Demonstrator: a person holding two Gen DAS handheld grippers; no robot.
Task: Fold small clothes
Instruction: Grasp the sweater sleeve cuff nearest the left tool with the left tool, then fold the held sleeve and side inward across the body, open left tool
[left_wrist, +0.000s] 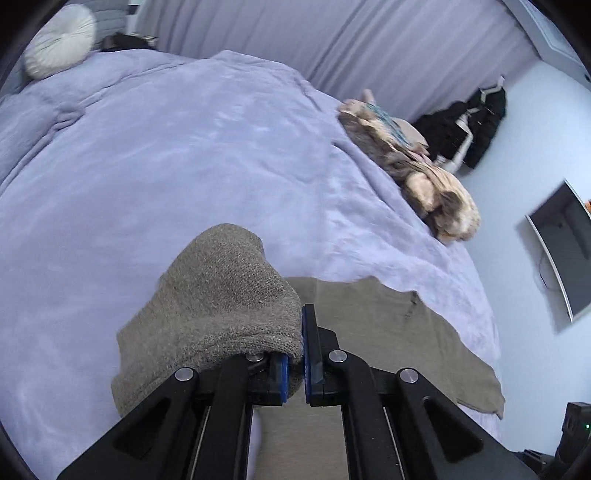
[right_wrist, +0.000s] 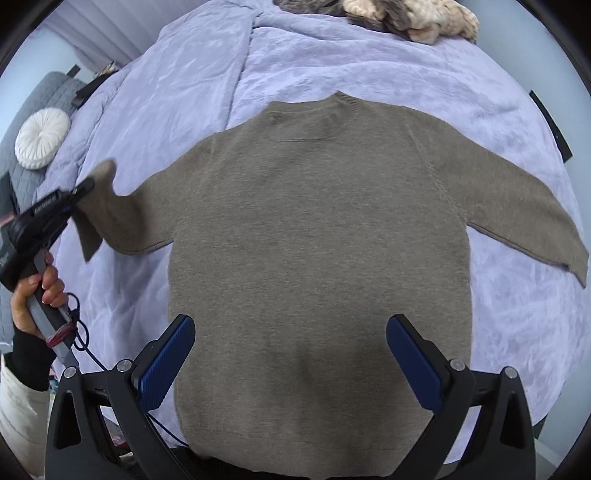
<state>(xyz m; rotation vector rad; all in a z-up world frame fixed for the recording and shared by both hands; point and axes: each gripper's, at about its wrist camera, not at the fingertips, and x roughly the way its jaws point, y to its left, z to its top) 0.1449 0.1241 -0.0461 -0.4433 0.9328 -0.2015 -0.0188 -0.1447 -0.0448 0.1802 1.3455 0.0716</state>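
across the lavender bedspread a taupe sweater lies flat, its hem cut off by the right wrist view's lower edge. its sleeve cuff drapes over and hides one finger of the left gripper, whose jaws are pinched together on it, lifted off the bed. the right gripper hovers above the sweater's lower body, jaws spread wide, holding nothing.
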